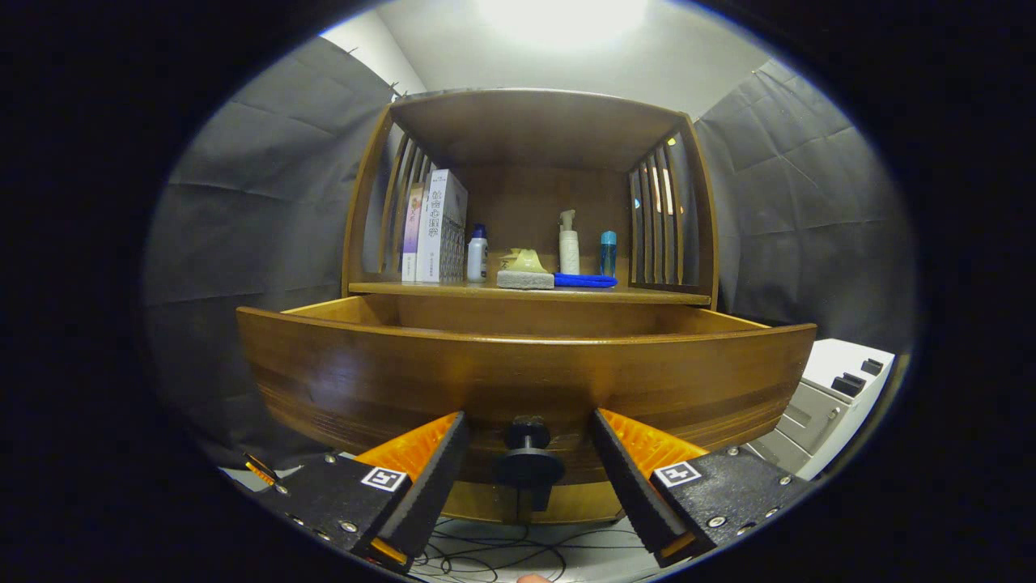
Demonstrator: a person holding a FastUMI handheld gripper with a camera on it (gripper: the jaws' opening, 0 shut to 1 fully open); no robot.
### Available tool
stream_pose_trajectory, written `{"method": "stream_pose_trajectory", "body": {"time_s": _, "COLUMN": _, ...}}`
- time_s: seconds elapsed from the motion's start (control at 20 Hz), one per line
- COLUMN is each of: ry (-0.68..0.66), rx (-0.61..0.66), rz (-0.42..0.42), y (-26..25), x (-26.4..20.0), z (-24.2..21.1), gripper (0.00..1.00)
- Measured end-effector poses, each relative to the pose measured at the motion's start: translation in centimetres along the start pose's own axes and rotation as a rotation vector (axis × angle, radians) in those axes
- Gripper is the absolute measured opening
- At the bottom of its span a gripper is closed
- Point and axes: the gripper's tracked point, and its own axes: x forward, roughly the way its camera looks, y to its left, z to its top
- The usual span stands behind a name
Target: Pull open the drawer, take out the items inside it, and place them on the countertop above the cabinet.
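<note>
Gripper view looks level at a wooden cabinet (530,146) with its drawer (526,376) pulled out toward the camera. Drawer front is near and wide; the far inside wall and side walls show above its top edge, but the floor is hidden, so I cannot tell what is inside, if anything.

The gripper (530,453) is low at the drawer front, fingers apart, one on each side of the dark knob (528,461). Neither finger touches the knob; there is a clear gap on both sides.

Step in hand, judged: the pull looks done or nearly done, and the fingers are spread off the knob. To do it well, back straight off the knob without snagging it, lift above the drawer's front edge, then tilt down to see the contents before reaching in. Going in blind risks knocking the front board or the shelf edge above.

Countertop (453,289) is the shelf just above and behind the drawer. It holds, left to right: upright boxes (441,227), a small white bottle (477,255), a yellowish item (526,261) behind a grey sponge (524,280), a blue cloth (584,281), a white spray bottle (569,243), a small blue bottle (608,253). Free space is along the near edge, mostly at the right.

Far right, a white appliance (834,389). Cables (486,555) lie on the floor below the drawer.
</note>
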Motion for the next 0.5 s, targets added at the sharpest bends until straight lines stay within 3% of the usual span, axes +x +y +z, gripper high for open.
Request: {"method": "stream_pose_trajectory", "body": {"time_s": 0.5, "ry": 0.035, "rx": 0.058, "rz": 0.006, "y": 0.2, "x": 3.5, "z": 0.8, "gripper": 0.95}}
